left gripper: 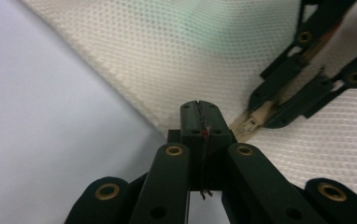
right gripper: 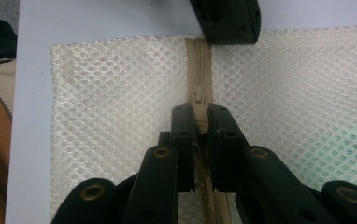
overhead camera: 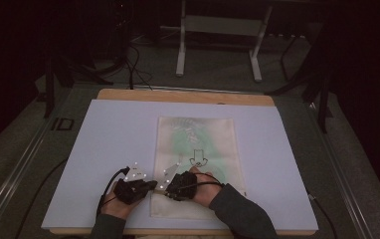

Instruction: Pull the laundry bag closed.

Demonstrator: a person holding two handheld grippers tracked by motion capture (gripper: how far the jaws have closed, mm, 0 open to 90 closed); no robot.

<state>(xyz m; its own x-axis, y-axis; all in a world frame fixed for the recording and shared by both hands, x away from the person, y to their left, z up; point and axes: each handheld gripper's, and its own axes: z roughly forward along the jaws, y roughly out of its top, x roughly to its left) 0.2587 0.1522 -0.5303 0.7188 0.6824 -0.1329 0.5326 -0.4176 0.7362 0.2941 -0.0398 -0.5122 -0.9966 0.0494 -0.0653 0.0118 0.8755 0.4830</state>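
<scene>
1. The right gripper [right gripper: 199, 122] has its two black jaws pressed in on the beige zipper pull [right gripper: 200, 112] of a white mesh bag [right gripper: 120, 93]; in the right gripper view the pull sits squeezed between the pads, with the slider just beyond the tips.
2. The beige zipper [right gripper: 199, 60] runs straight on from the jaws toward the far edge of the bag in that view, and more zipper tape passes back under the jaws.
3. The left gripper [left gripper: 200, 109] has its jaws pressed together. In the left gripper view its tips sit at the bag's edge, and whether a fold of mesh is caught between them I cannot tell.
4. In the right gripper view the left gripper's black tip sits at the end of the zipper, at the bag's border.
5. In the left gripper view the right gripper's jaws come in from the upper right, closed on the beige pull [left gripper: 253, 122] just beside the left tips.
6. In the high view the two grippers meet tip to tip at the near left corner of the bag [overhead camera: 198, 144], the left gripper [overhead camera: 150, 185] lying on the white board [overhead camera: 113, 134] and the right gripper [overhead camera: 169, 188] over the mesh.
7. The bag lies flat a little right of the board's middle, reaching to near its front edge, with a green shape and a dark drawing showing through the mesh.
8. The white board rests on a wooden tabletop [overhead camera: 188, 95], whose strip shows along the far edge.
9. The person's hands and dark sleeves come in over the board's front edge.
</scene>
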